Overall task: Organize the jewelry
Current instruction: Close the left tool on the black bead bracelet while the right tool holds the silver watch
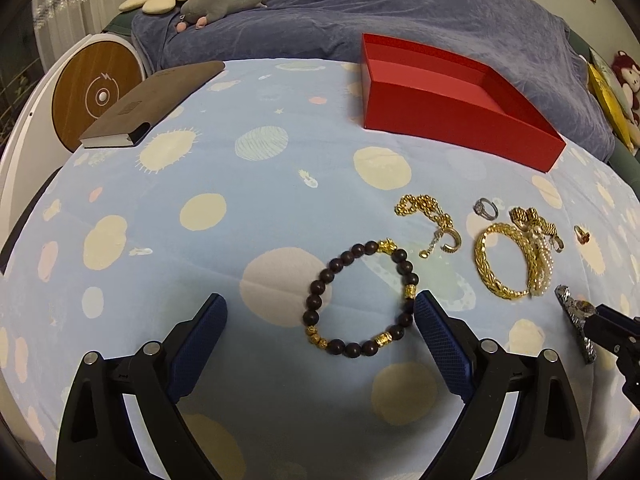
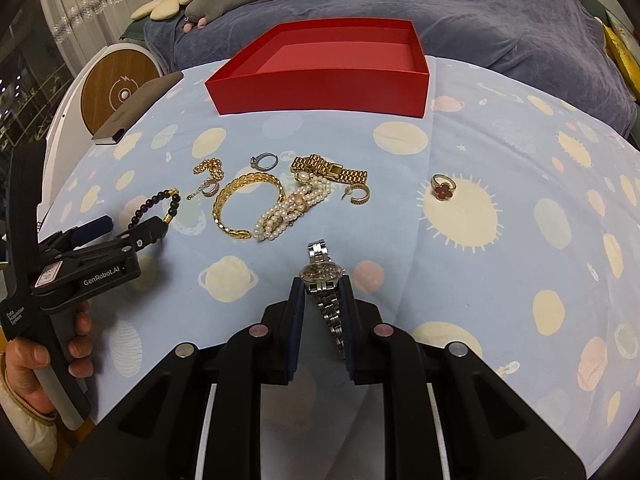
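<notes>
1. Right gripper [image 2: 322, 280] fingers clenched on silver watch [image 2: 322, 273], band's long axis running along the fingers.
2. Red box [image 2: 320, 68] dead ahead, past the jewelry pile; open, looks empty.
3. Left gripper [image 1: 320, 312] fingers released, straddling beaded bracelet [image 1: 360, 300] flat on the bedsheet [image 1: 160, 184]; right pad possibly touching beads.
4. Only right view shows red flower ring [image 2: 441, 191] clearly and hand [image 2: 36, 364].

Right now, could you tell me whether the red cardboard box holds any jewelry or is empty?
Empty. The red cardboard box shows only bare floor in the right wrist view, where its whole inside is visible.
</notes>
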`<action>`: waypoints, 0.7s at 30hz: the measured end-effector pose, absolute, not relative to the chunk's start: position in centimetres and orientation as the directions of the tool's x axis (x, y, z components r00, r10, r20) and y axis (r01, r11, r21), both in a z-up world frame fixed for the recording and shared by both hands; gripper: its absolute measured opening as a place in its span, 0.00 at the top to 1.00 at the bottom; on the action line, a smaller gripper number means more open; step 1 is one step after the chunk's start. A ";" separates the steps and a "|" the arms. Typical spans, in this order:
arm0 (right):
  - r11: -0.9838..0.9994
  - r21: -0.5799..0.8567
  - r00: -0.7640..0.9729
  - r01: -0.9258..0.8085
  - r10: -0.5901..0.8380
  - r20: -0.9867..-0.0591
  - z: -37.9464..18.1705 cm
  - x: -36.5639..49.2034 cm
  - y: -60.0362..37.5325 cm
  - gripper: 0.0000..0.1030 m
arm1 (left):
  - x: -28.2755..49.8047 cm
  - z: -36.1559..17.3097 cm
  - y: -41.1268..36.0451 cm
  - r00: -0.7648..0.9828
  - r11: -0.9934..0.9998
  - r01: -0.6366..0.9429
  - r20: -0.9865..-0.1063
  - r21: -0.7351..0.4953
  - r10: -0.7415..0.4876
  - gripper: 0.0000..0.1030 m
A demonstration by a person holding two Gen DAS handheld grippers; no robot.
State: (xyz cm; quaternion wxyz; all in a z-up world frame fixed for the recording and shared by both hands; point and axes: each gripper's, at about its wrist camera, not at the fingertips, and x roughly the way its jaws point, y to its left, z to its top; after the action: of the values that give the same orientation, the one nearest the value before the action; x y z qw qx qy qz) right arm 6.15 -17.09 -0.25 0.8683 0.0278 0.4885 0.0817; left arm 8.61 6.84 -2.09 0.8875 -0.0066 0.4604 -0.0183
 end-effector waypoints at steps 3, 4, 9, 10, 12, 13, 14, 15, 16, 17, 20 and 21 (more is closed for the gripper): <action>0.985 0.132 0.507 -0.111 0.170 -0.845 -0.3 6.2 -17.1 0.84 | 9.0 -2.0 7.7 0.573 0.999 0.007 -0.818 -0.048 -0.044 0.16; 0.985 0.132 0.506 -0.110 0.170 -0.845 -0.3 6.2 -17.1 0.84 | 9.1 -2.2 7.8 0.566 0.999 0.005 -0.823 -0.050 -0.044 0.18; 0.985 0.130 0.504 -0.113 0.169 -0.847 -0.4 6.2 -16.9 0.84 | 9.1 -2.7 6.6 0.581 0.999 0.038 -0.814 0.025 -0.002 0.37; 0.985 0.129 0.504 -0.113 0.169 -0.847 -0.4 6.2 -16.9 0.84 | 9.1 -2.7 6.4 0.585 0.998 0.051 -0.811 0.025 -0.010 0.41; 0.985 0.129 0.504 -0.113 0.169 -0.847 -0.4 6.1 -16.9 0.84 | 9.1 -2.6 5.9 0.589 0.997 0.074 -0.808 0.031 -0.018 0.55; 0.985 0.129 0.503 -0.113 0.169 -0.847 -0.5 6.1 -16.9 0.84 | 9.1 -2.5 5.7 0.590 0.996 0.086 -0.807 0.030 -0.027 0.60; 0.985 0.129 0.503 -0.113 0.169 -0.848 -0.5 6.1 -16.9 0.84 | 9.1 -2.5 5.5 0.591 0.995 0.096 -0.806 0.028 -0.034 0.68; 0.985 0.129 0.503 -0.114 0.169 -0.848 -0.5 6.1 -16.9 0.84 | 9.0 -2.5 5.3 0.591 0.994 0.107 -0.806 0.026 -0.043 0.76; 0.985 0.128 0.504 -0.114 0.169 -0.847 -0.4 6.1 -16.9 0.84 | 9.0 -2.5 5.2 0.590 0.993 0.114 -0.806 0.023 -0.049 0.81; 0.985 0.129 0.504 -0.114 0.169 -0.847 -0.4 6.1 -16.9 0.84 | 9.0 -2.4 5.2 0.588 0.992 0.122 -0.807 0.015 -0.060 0.88; 0.985 0.130 0.504 -0.115 0.170 -0.847 -0.5 6.1 -16.8 0.84 | 8.9 -2.3 5.2 0.573 0.989 0.143 -0.813 -0.030 -0.107 0.93; 0.985 0.130 0.505 -0.115 0.170 -0.846 -0.5 6.0 -16.8 0.84 | 8.9 -2.2 5.2 0.569 0.988 0.149 -0.814 -0.044 -0.122 0.95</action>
State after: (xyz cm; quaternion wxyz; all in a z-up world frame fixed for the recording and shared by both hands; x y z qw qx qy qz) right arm 6.04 -16.84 -0.49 0.8669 0.0283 0.4909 0.0821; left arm 8.89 5.15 -2.22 0.8855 0.0150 0.4581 -0.0766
